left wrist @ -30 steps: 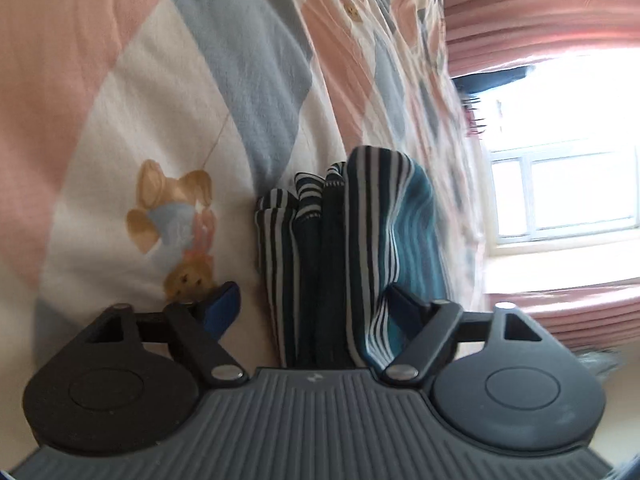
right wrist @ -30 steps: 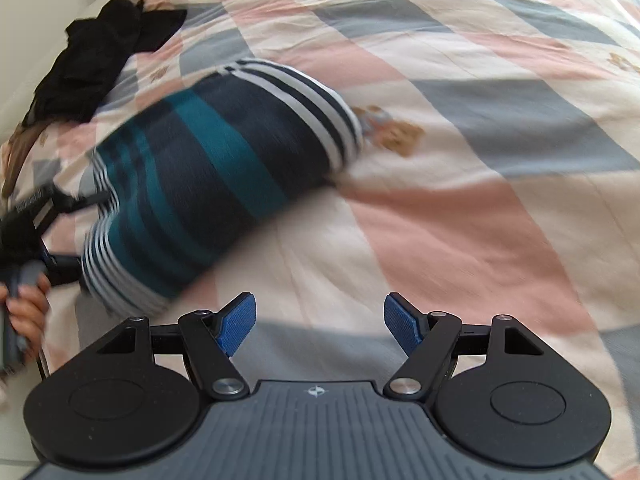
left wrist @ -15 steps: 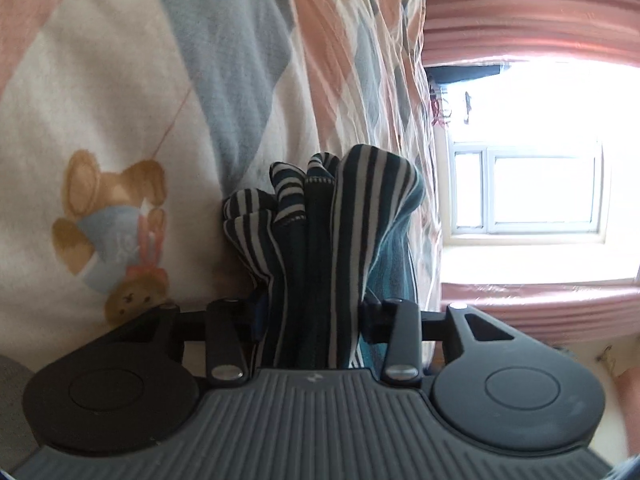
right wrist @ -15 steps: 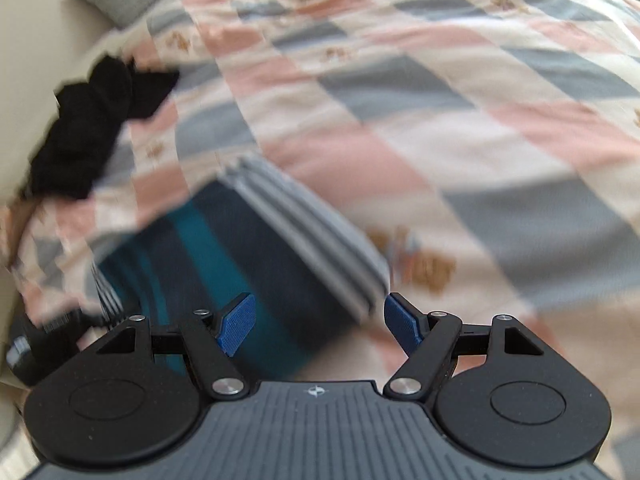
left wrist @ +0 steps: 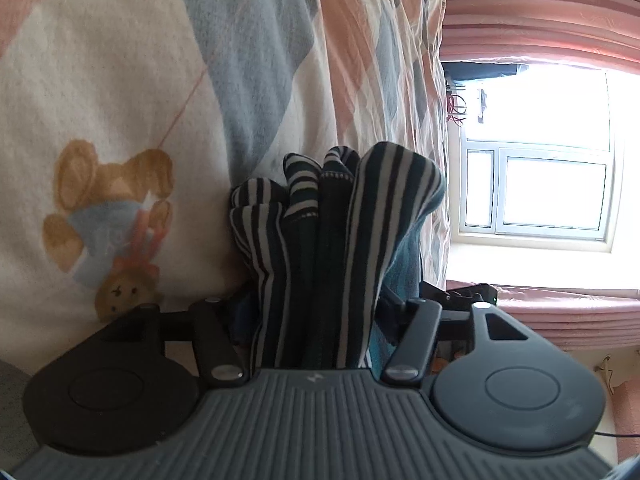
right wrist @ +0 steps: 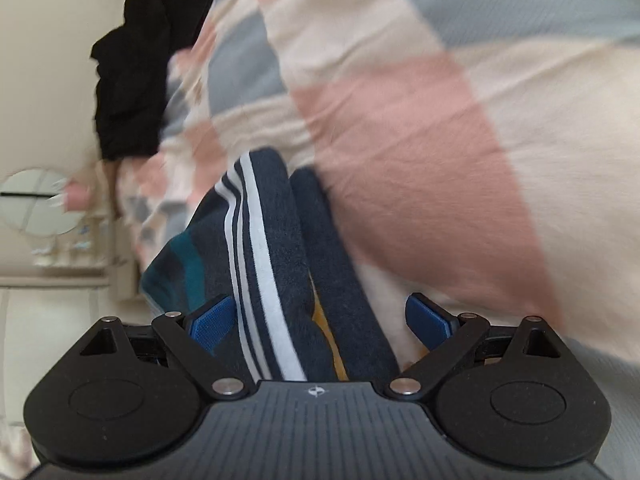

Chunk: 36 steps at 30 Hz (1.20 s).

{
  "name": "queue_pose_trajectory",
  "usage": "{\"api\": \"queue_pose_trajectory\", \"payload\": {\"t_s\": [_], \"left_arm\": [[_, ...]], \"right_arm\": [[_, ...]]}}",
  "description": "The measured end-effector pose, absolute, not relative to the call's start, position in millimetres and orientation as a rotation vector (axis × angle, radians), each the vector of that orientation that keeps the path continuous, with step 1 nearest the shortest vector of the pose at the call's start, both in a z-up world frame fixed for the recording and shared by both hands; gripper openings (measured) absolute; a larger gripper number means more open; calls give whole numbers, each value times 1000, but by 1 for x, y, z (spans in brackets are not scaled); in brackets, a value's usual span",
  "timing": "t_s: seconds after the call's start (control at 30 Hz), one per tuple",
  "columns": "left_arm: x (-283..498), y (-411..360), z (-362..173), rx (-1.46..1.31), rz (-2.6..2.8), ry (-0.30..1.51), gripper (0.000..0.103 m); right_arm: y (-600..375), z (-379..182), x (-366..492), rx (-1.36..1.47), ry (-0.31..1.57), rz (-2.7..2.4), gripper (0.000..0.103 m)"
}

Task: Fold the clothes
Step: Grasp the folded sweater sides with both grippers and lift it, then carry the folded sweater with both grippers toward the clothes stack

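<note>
Left wrist view: left gripper (left wrist: 316,312) jaws clamp the bunched striped garment (left wrist: 332,240), holding its layers together above the bed quilt (left wrist: 120,80). Right gripper (right wrist: 320,320) jaws stand spread around its six o'clock edge, probably for gripping.

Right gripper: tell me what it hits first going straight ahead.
The right gripper meets the folded navy, white-striped garment first; it already lies between the open blue pads. Beyond is the pink-and-grey checked bedspread.

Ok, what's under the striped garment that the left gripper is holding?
Under the striped garment lies the checked bedspread, its teddy bear print just beside. The bedspread directly beneath the bunched folds is covered.
</note>
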State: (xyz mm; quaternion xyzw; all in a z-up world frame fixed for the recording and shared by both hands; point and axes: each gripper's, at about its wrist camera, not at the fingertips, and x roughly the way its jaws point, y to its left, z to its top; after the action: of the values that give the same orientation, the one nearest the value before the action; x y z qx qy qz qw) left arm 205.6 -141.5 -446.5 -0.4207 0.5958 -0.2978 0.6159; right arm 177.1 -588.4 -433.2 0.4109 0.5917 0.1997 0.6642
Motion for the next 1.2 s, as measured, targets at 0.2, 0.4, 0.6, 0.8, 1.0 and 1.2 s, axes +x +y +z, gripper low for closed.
{"api": "queue_pose_trajectory", "payload": {"t_s": [0.2,0.4,0.6,0.8,1.0,1.2], "left_arm": [[215,-148,-430,-879,-734,1372,31],[224,-171,-385,-722,-893,1383,29],[211,-233,-341,-489,-1124,1472,28],[128,-319,-319,-226,-1356,1587,28],[-6,-429,-296,42,-1630,1647,28],[-181,-572,-245,372,-1956,1615,28]], "right_arm": [[-563,-440,177,936,1370,481,57],[-568,-410,109,1101,1198,350,43],[-547,-386,-36,1353,931,139,42],[-502,-376,-215,1579,599,-136,42],[-458,-358,-396,1695,258,-410,42],[-421,-330,-539,1694,-174,-705,42]]}}
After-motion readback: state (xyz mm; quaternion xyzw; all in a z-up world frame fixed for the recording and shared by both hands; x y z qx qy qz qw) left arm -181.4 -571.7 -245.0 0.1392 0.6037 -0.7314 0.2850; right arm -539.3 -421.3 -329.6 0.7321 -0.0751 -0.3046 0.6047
